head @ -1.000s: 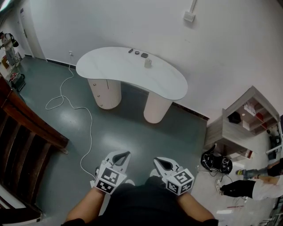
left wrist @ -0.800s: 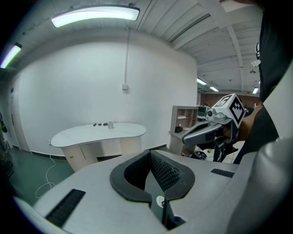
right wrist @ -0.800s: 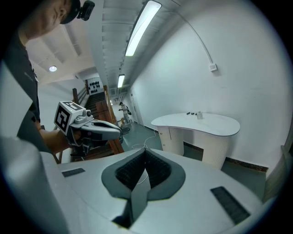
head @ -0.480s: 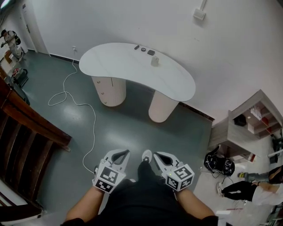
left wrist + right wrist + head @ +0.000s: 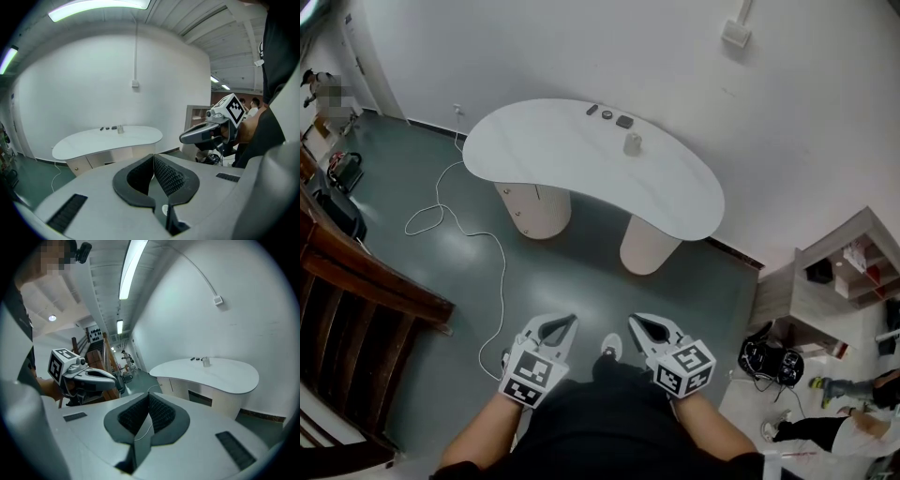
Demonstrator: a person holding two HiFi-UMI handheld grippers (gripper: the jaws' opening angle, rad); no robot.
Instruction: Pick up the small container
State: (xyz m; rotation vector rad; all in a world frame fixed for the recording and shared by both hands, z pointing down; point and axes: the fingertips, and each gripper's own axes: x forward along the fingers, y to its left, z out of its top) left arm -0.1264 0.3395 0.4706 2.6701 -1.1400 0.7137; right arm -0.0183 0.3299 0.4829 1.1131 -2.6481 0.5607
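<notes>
The small container (image 5: 632, 142) stands on the far part of the white table (image 5: 544, 155), just beside three small dark items (image 5: 607, 114). Well apart from it, near the person, the left gripper (image 5: 565, 322) and the right gripper (image 5: 634, 322) each have their jaws pressed together with nothing between them.

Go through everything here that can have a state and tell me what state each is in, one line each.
Left gripper: shut, empty.
Right gripper: shut, empty.
Small container: upright on the table, untouched, far from both grippers.
Three dark items: lying on the table beyond the container.
White cable: loose on the floor, partly looped.
Shelf unit: open-fronted, things inside.
</notes>
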